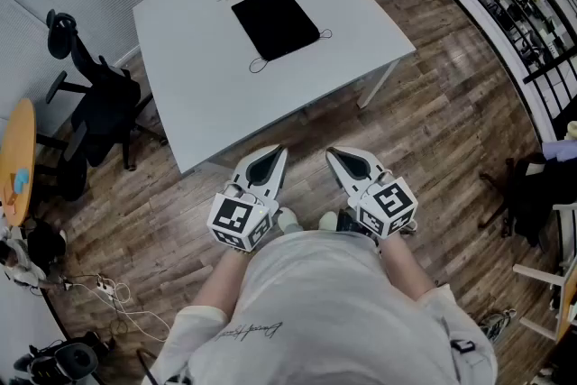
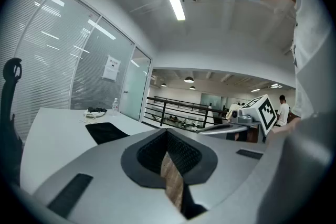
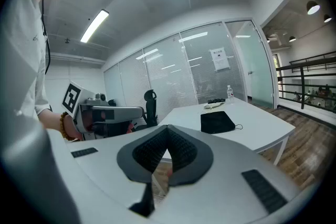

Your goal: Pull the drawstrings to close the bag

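Clenched and empty, my left gripper [image 1: 273,156] and right gripper [image 1: 336,157] hung over the floor, well apart from the one black bag [image 1: 275,21] lying flat on the white table [image 1: 198,77]. Its two drawstring loops [image 1: 259,65] lay slack. I judged nothing pulled yet, with the whole task left.
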Available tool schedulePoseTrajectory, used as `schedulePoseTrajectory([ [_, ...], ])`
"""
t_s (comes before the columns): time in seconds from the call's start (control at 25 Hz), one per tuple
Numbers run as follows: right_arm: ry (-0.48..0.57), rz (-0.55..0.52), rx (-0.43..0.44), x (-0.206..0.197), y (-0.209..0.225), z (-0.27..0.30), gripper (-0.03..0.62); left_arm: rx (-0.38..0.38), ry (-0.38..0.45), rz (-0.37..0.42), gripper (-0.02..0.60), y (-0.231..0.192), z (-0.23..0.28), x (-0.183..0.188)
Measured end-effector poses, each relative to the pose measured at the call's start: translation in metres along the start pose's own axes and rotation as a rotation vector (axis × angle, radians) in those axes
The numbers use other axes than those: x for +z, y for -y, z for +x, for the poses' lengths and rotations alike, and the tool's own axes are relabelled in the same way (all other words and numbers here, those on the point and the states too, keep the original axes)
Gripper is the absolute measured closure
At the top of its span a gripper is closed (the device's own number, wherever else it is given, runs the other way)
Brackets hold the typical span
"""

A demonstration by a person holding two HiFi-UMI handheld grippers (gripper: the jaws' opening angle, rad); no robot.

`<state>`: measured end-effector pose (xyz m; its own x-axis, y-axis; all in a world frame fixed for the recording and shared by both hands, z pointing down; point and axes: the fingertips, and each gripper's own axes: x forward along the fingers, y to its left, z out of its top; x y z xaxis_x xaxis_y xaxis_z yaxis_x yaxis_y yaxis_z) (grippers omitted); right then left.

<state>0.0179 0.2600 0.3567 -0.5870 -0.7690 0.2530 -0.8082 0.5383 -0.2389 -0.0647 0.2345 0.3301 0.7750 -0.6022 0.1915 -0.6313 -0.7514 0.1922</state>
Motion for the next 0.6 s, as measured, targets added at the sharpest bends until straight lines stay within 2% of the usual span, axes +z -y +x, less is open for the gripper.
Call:
schedulePoseTrajectory([
  [0.6,0.002,0.025,-0.006,-0.0004,-0.0102,0.0066,0.572,-0.031,0.001,-0.023,0.569,-0.0043,-0.0094,-0.0009],
])
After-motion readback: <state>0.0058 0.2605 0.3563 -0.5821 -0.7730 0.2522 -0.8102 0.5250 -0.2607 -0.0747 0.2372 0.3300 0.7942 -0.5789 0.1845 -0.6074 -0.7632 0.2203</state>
